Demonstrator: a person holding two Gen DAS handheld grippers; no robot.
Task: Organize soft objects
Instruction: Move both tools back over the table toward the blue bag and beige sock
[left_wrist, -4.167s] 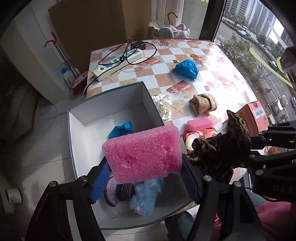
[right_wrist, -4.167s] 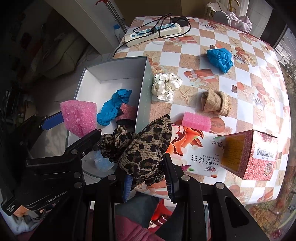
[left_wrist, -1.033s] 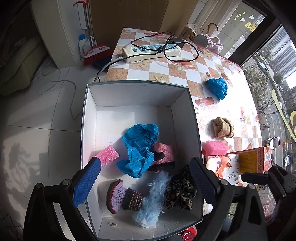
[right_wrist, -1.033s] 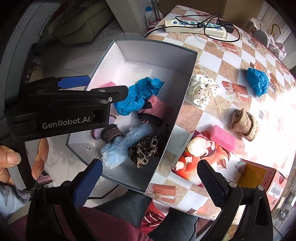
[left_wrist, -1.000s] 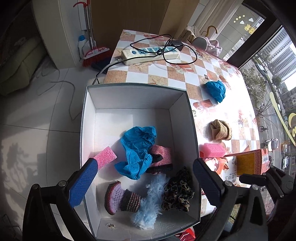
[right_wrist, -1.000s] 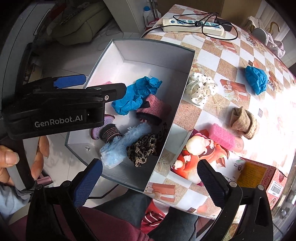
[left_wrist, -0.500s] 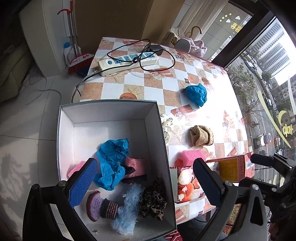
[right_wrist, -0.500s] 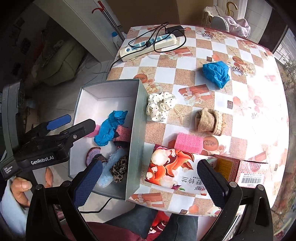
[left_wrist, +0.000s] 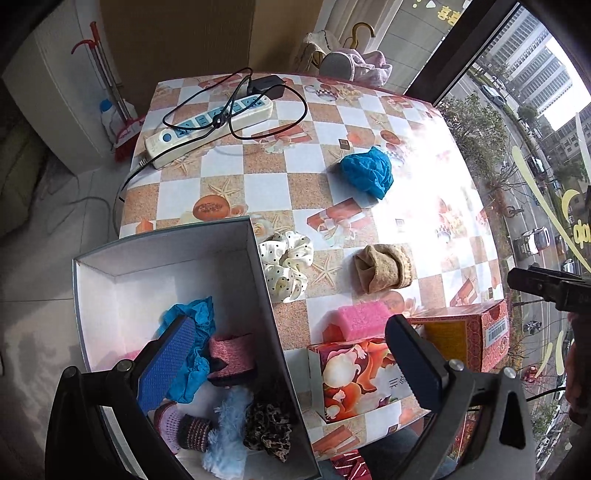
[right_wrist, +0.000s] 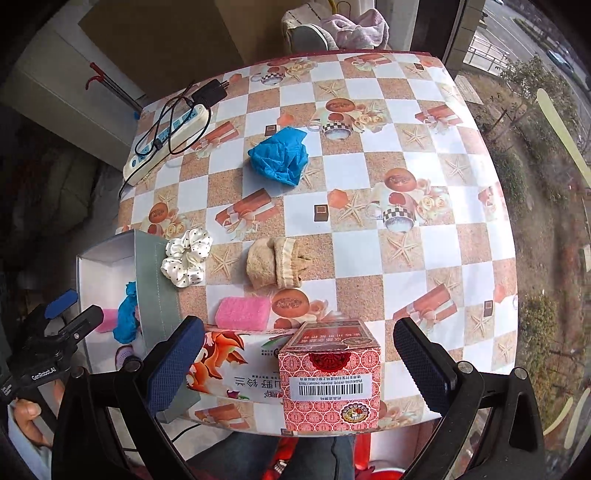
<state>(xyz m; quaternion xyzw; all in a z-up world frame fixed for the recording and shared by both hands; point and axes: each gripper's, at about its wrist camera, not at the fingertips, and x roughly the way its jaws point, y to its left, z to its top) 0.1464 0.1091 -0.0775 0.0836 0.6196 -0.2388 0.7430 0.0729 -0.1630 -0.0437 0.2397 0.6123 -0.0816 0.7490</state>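
Observation:
A white box (left_wrist: 177, 254) (right_wrist: 147, 266) at the table's left edge holds a blue cloth (left_wrist: 195, 332), a pink knit band (left_wrist: 231, 356), a leopard scrunchie (left_wrist: 267, 424), a fluffy blue piece (left_wrist: 229, 428) and a pink sponge (right_wrist: 109, 319). On the table lie a white dotted scrunchie (left_wrist: 286, 264) (right_wrist: 186, 256), a tan sock (left_wrist: 382, 267) (right_wrist: 275, 267), a pink sponge (left_wrist: 360, 319) (right_wrist: 242, 314) and a blue crumpled cloth (left_wrist: 367, 171) (right_wrist: 280, 155). My left gripper (left_wrist: 291, 363) is open above the box's right wall. My right gripper (right_wrist: 299, 367) is open above the red carton.
A red carton (right_wrist: 330, 373) (left_wrist: 465, 332) and a printed tissue box (right_wrist: 236, 365) (left_wrist: 351, 380) stand at the table's near edge. A power strip with black cable (left_wrist: 210, 125) (right_wrist: 166, 138) lies at the far left. Checkered tablecloth (right_wrist: 406, 251) spreads to the right.
Both grippers let go of the pink sponge and leopard scrunchie into the box, then rose and swung right toward the table. Both stay open.

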